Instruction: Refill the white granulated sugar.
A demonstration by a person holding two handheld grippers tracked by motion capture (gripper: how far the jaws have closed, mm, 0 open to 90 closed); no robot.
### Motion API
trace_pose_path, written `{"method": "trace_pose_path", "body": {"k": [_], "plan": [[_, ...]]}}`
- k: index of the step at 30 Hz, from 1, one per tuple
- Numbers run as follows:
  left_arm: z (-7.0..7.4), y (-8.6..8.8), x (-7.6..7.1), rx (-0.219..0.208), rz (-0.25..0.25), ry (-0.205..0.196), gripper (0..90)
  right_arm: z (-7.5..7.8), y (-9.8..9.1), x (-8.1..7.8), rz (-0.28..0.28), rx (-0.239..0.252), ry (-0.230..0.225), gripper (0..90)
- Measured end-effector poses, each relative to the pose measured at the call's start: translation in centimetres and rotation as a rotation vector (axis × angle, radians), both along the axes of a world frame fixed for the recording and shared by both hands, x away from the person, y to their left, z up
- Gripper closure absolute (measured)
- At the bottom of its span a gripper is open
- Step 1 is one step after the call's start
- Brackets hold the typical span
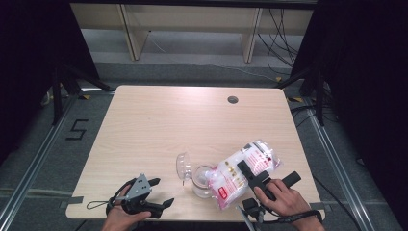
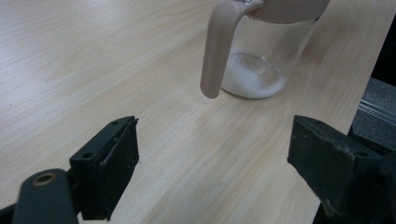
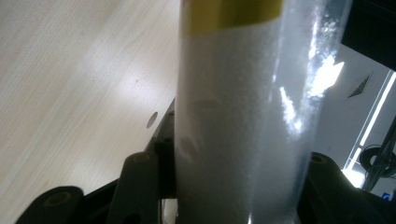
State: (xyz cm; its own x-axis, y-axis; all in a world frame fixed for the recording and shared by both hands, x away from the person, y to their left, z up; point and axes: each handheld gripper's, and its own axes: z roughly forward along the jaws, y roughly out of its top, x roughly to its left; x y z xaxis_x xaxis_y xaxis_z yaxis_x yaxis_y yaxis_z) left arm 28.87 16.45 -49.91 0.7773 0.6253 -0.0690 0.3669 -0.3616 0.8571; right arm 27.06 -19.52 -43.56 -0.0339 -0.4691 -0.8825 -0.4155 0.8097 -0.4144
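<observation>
The right hand-held gripper (image 1: 251, 174) is clamped on the bag (image 1: 243, 171) of white granules, tipped over the glass jar (image 1: 202, 181) near the surface's front edge; the left hand-held gripper (image 1: 161, 192) stands released nearby, so pouring should stay slow and centred on the mouth.

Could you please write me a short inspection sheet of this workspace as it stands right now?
Surface: light wooden table, with a round cable hole near the far edge.
Job's things: clear jar with a little white powder at the bottom, its lid flipped open; plastic bag of white powder tilted over the jar's mouth.
Clutter: nothing seen.
Grippers: left gripper open, resting by the near edge; right gripper shut on the bag.
Cables: loose cables on the floor behind the table.
Surroundings: black curtains on both sides.
</observation>
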Motion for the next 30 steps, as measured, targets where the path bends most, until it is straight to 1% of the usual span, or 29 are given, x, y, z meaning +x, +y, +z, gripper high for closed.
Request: {"method": "trace_pose_path", "body": {"k": [1, 3, 5, 6, 7, 9, 10, 15, 16, 17, 20, 21, 22, 24, 28, 30], "plan": [[0.0, 0.0, -0.02, 0.0, 0.002, 0.003, 15.8, -0.01, 0.0, 0.01, 0.0, 0.001, 0.0, 59.2], [-0.03, -0.11, -0.05, -0.014, 0.004, 0.002, 15.8, -0.01, -0.01, 0.01, 0.0, 0.001, -0.001, 59.2], [-0.06, -0.14, -0.04, -0.011, 0.003, 0.003, 15.8, 0.0, -0.04, -0.01, -0.001, 0.002, 0.0, 59.3], [-0.1, -0.23, -0.17, -0.025, 0.019, 0.02, 15.8, -0.05, -0.07, -0.02, -0.003, 0.009, 0.0, 59.3], [-0.09, -0.19, -0.12, -0.022, 0.014, 0.013, 15.8, -0.05, -0.08, -0.03, -0.003, 0.01, 0.0, 59.3], [-0.05, -0.11, -0.04, -0.013, 0.003, 0.001, 15.8, 0.07, 0.02, 0.07, 0.011, -0.007, -0.004, 59.3], [-0.05, -0.12, -0.06, -0.015, 0.005, 0.003, 15.8, -0.03, -0.09, -0.02, -0.005, 0.011, -0.002, 59.3], [-0.03, -0.07, -0.04, -0.008, 0.003, 0.002, 15.8, -0.05, -0.09, -0.02, -0.002, 0.01, -0.002, 59.4], [-0.01, -0.04, -0.04, -0.006, 0.002, 0.001, 15.8, -0.04, -0.1, -0.02, -0.002, 0.008, -0.003, 59.4], [0.01, -0.01, -0.04, -0.007, 0.002, 0.0, 15.8, 0.04, -0.02, 0.06, 0.01, -0.007, -0.005, 59.4], [0.03, 0.06, 0.02, -0.003, 0.003, 0.0, 15.8, 0.03, -0.16, 0.0, -0.003, 0.0, -0.004, 59.5], [0.01, 0.08, -0.01, -0.004, 0.011, 0.006, 15.8, 0.04, -0.17, 0.01, -0.004, -0.001, -0.003, 59.5], [-0.01, 0.03, -0.1, -0.014, 0.022, 0.018, 15.8, 0.08, -0.15, 0.04, -0.006, -0.004, -0.002, 59.5], [0.0, 0.0, -0.12, -0.022, 0.023, 0.017, 15.8, 0.09, -0.11, 0.06, -0.006, -0.01, -0.006, 59.5], [0.0, -0.02, -0.09, -0.016, 0.017, 0.014, 15.8, 0.11, -0.09, 0.03, -0.003, -0.011, -0.002, 59.5], [0.03, -0.01, -0.11, -0.014, 0.017, 0.014, 15.8, 0.12, -0.04, 0.07, -0.004, -0.02, -0.004, 59.6]]}}
